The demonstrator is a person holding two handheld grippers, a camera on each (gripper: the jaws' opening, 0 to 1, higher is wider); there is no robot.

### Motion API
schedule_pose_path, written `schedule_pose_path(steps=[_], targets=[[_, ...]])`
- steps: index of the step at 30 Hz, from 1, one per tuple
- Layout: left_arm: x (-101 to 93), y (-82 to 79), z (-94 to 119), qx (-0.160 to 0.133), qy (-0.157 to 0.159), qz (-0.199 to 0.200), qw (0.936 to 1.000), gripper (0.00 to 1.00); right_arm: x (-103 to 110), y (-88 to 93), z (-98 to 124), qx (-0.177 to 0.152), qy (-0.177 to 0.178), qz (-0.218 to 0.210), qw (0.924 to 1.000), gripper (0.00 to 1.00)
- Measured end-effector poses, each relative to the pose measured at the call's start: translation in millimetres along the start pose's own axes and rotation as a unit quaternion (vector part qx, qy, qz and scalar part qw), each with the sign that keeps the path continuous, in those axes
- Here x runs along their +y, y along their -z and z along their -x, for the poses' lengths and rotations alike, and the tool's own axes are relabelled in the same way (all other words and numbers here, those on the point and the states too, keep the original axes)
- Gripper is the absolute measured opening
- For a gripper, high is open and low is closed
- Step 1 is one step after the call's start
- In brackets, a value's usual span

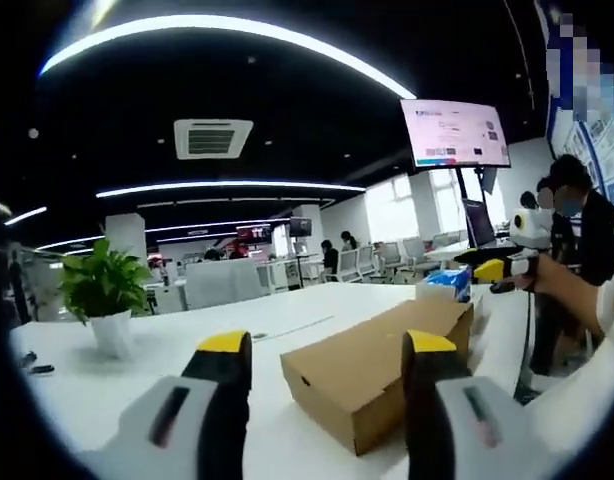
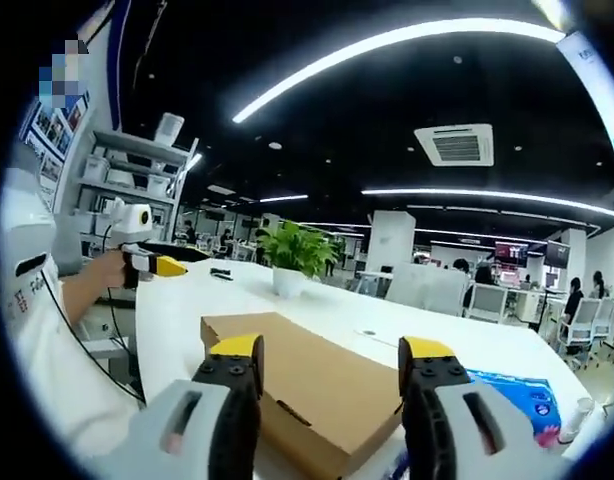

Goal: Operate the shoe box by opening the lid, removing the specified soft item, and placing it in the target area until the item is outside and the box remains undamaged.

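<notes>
A brown cardboard shoe box [image 1: 372, 372] lies on the white table [image 1: 137, 370] with its lid closed. My left gripper [image 1: 327, 346] hovers short of the box, its yellow-tipped jaws wide apart and holding nothing. From the other side, the box [image 2: 312, 385] lies just beyond my right gripper [image 2: 332, 350], which is also open and empty. A hand holds the right gripper [image 1: 505, 270] at the right of the left gripper view. The left gripper [image 2: 157, 264] appears at the left of the right gripper view, held by a hand. The soft item is hidden.
A potted green plant [image 1: 102, 295] [image 2: 295, 255] stands on the table beyond the box. A blue packet [image 2: 517, 398] [image 1: 449, 280] lies near one end of the box. Small dark items [image 2: 219, 272] sit near the table edge. Desks, chairs and people fill the office behind.
</notes>
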State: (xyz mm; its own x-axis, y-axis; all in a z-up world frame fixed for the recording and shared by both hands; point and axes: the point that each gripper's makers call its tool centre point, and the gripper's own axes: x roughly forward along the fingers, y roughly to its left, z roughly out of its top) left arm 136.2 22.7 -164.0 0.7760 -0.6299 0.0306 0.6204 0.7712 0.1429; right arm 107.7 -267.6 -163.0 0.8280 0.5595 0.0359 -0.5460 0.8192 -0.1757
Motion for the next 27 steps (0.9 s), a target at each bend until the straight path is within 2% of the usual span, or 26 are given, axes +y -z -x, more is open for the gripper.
schedule_pose_path(steps=[3,6,10,14,16,20,25,27], targets=[[15.1,0.7,9,0.005,-0.021,-0.016,0.9996,0.52,-1,-4.1,4,0.006,-0.002,0.002,1.0000,0.60],[23.6,0.4,14,0.002,-0.031,-0.021,0.9993,0.51,3,-7.7,8,-0.006,-0.007,-0.007,0.9999,0.59],[32.0,6.5,16,0.014,-0.038,-0.025,0.9989,0.50,7,-5.4,9,-0.016,-0.006,0.013,0.9998,0.57],[34.8,15.0,20,0.027,-0.029,-0.001,0.9992,0.49,2,11.7,3,0.032,0.004,0.045,0.9985,0.54],[36.8,16.7,20,0.026,-0.030,0.003,0.9992,0.51,2,8.6,3,0.018,0.016,0.054,0.9982,0.54],[38.4,16.3,20,0.027,-0.033,-0.004,0.9991,0.51,2,5.0,4,0.004,0.014,0.032,0.9994,0.54],[41.3,13.3,21,0.018,-0.033,-0.009,0.9993,0.57,-2,5.0,6,0.004,0.020,0.031,0.9993,0.54],[43.7,13.0,22,0.018,-0.038,-0.008,0.9991,0.56,-2,4.1,8,0.003,0.019,0.031,0.9993,0.54]])
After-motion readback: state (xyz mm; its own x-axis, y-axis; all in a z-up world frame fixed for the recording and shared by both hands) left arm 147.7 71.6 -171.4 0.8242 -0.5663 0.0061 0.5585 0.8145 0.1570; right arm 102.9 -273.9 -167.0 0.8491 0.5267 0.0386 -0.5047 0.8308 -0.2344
